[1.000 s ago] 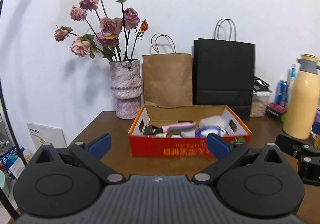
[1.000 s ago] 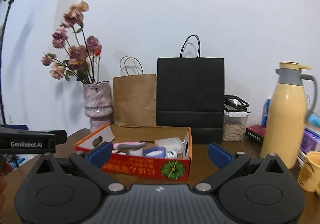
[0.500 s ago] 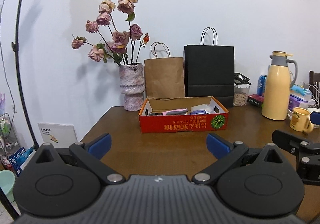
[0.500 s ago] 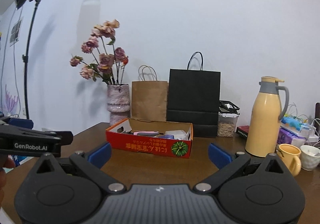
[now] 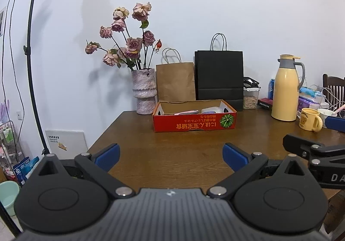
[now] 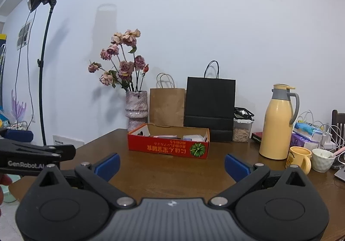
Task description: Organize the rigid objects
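A red cardboard box (image 5: 194, 125) stands open near the back of the brown table (image 5: 163, 154); it also shows in the right wrist view (image 6: 168, 148). It holds a pink-handled tool (image 5: 186, 112), a white container (image 5: 212, 109) and other small items, mostly hidden by its front wall. My left gripper (image 5: 170, 155) is open and empty, well in front of the box. My right gripper (image 6: 171, 164) is open and empty, also well short of the box. Each gripper's body shows at the other view's edge.
Behind the box stand a vase of dried roses (image 5: 144, 92), a brown paper bag (image 5: 175, 81) and a black paper bag (image 5: 218, 76). At right are a yellow thermos (image 5: 285, 92), a yellow mug (image 5: 310, 119), a white cup (image 6: 323, 157) and cables. A light stand (image 5: 32, 64) is at left.
Both grippers have pulled back and away from the box, which now looks smaller and farther. Both stay open and empty.
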Available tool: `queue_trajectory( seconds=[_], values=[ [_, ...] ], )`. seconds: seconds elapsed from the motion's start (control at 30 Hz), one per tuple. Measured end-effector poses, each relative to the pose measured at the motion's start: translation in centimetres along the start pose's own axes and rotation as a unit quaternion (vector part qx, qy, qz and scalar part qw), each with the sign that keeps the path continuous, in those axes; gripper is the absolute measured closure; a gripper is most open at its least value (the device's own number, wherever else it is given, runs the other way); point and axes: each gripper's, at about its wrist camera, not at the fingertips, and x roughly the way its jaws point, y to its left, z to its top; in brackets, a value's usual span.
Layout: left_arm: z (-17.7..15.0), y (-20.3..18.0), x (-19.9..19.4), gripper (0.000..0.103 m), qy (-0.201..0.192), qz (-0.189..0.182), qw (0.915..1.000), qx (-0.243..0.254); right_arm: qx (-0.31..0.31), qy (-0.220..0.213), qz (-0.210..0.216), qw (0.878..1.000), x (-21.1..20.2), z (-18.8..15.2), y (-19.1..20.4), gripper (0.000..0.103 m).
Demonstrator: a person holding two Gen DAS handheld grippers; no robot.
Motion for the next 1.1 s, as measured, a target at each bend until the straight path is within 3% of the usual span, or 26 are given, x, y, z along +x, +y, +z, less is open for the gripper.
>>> queue_trajectory(
  seconds=[1.1],
  values=[
    [-0.12, 0.51, 0.39, 0.000, 0.007, 0.000, 1.0000, -0.004, 0.001, 0.001, 0.002, 1.000, 0.66, 0.09, 0.44, 0.000]
  ],
)
